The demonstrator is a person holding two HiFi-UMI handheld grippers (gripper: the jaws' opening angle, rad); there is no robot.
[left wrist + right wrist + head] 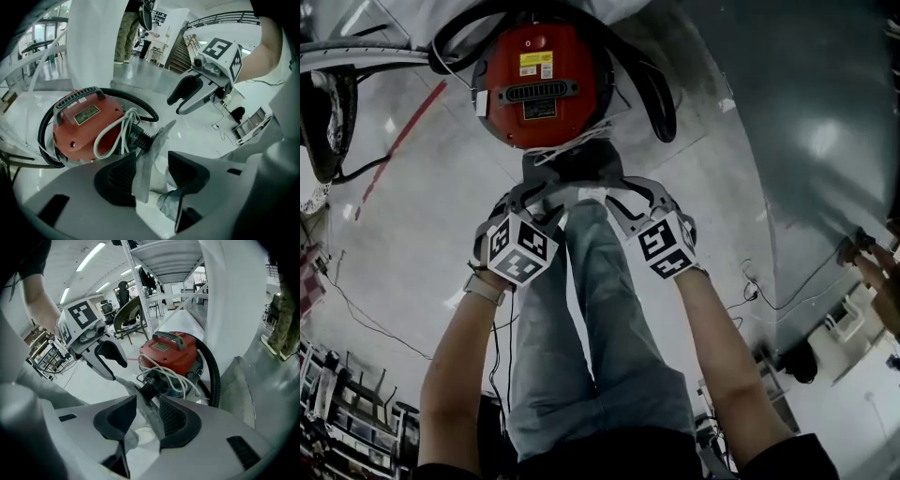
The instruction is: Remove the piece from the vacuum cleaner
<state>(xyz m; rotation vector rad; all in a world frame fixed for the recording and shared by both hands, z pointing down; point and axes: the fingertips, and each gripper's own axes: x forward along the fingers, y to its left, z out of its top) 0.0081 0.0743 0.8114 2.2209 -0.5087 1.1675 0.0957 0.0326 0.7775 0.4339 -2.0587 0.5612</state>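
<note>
A red vacuum [542, 84] sits on the floor [412, 234] in front of a standing person. A flat grey piece [157, 140] sticks out from the black hose end [139, 136]. The left gripper [151, 171] and right gripper [147, 416] sit at opposite sides of it. Both have their jaws apart, with the piece edge-on between the pads, resting against one pad and clear of the other. A good next move is probably to close both grippers squarely on the flat faces. Then pull straight away from the hose end, perhaps with a slight twist, as the vacuum may drag along.
</note>
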